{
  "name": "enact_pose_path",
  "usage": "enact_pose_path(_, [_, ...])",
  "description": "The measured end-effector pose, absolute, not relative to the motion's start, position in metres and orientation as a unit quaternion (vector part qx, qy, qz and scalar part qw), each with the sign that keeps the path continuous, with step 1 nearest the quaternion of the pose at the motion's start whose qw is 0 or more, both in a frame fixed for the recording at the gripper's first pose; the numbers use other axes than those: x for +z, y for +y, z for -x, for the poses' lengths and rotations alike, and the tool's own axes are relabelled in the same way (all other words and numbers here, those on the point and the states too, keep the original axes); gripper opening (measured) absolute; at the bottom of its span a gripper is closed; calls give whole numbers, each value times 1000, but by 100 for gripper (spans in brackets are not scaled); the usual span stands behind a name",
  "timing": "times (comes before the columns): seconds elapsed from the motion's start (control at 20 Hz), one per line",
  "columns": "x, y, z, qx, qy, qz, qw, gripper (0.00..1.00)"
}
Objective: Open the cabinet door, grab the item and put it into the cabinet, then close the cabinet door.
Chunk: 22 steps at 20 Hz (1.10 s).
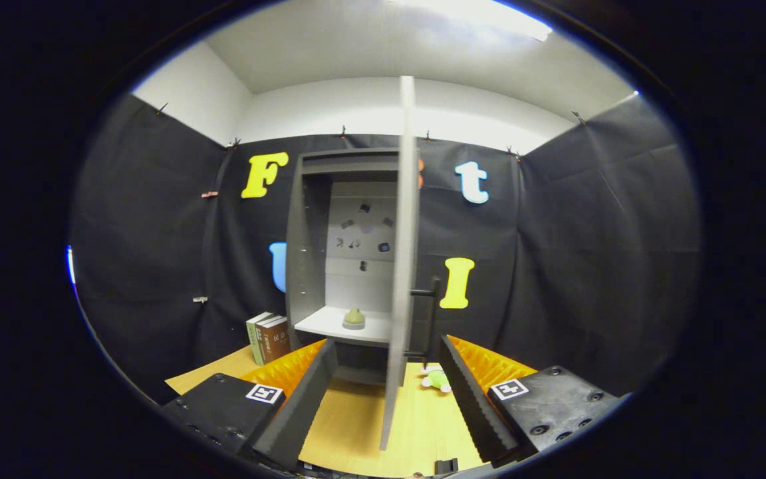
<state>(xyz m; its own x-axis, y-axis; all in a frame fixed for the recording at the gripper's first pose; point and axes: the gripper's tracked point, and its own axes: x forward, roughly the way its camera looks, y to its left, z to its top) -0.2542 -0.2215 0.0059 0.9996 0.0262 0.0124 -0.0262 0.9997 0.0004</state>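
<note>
So, in the gripper view, the gripper [383, 389] is being held wide open with nothing between its fingers, and the cabinet door [401, 279] is being seen edge-on, swung out toward the camera and sitting right between the two fingers. The cabinet [310, 219] is standing open beyond them, and a small green-and-cream item [354, 319] is already sitting on its white shelf [330, 327]. A little green plush toy [436, 378] is lying on the wooden table [356, 426], just right of the door's bottom edge, near the right finger.

What's probably being risked here: the door edge is being approached head-on, so it could get jammed or knocked sideways instead of pushed shut. The black handle [431, 319] is facing right, so it could be missed or clipped. If the plush is the thing being stored, closing now would be leaving it out. The books [268, 338] beside the cabinet are looking safely clear.
</note>
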Motion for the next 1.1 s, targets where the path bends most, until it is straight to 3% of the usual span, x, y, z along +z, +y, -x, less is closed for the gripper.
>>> enact_pose_path(0.3, [-42, -269, 206, 30, 24, -2, 999, 97])
enact_pose_path(0.5, [-50, -255, 176, 67, 31, -14, 997, 98])
enact_pose_path(0.65, [-49, -257, 168, 54, 26, 8, 998, 97])
enact_pose_path(1.1, [-53, -166, 160, 25, 30, 26, 999, 96])
